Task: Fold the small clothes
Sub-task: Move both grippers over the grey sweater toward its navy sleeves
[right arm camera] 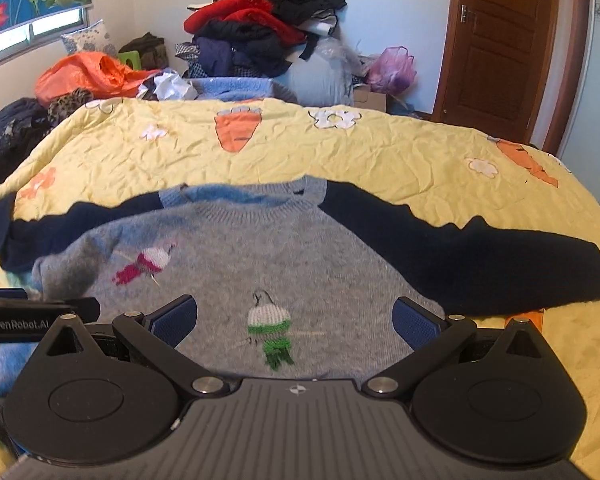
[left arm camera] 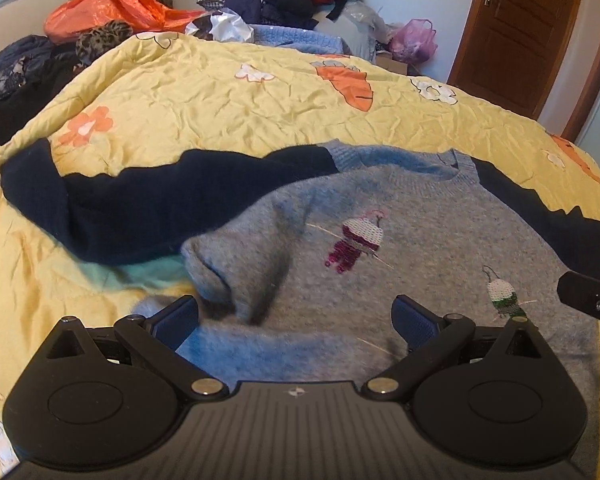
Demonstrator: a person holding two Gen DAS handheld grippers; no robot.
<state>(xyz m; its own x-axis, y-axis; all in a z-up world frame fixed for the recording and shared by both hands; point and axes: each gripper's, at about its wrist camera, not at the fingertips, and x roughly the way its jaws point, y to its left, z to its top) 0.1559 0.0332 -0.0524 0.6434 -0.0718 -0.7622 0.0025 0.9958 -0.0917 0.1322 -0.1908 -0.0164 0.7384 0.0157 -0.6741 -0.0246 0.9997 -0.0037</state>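
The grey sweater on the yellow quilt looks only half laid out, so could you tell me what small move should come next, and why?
Probably the left gripper should pinch the bunched grey fold and pull it flat. The sweater lies face up with its right navy sleeve spread out, but the left side is rumpled, with the left navy sleeve draped over it. Both grippers have open, empty jaws.

White lettering "GenRobot.AI" stands on the side of the black plastic left gripper (right arm camera: 28,316) at the right-wrist view's left edge.
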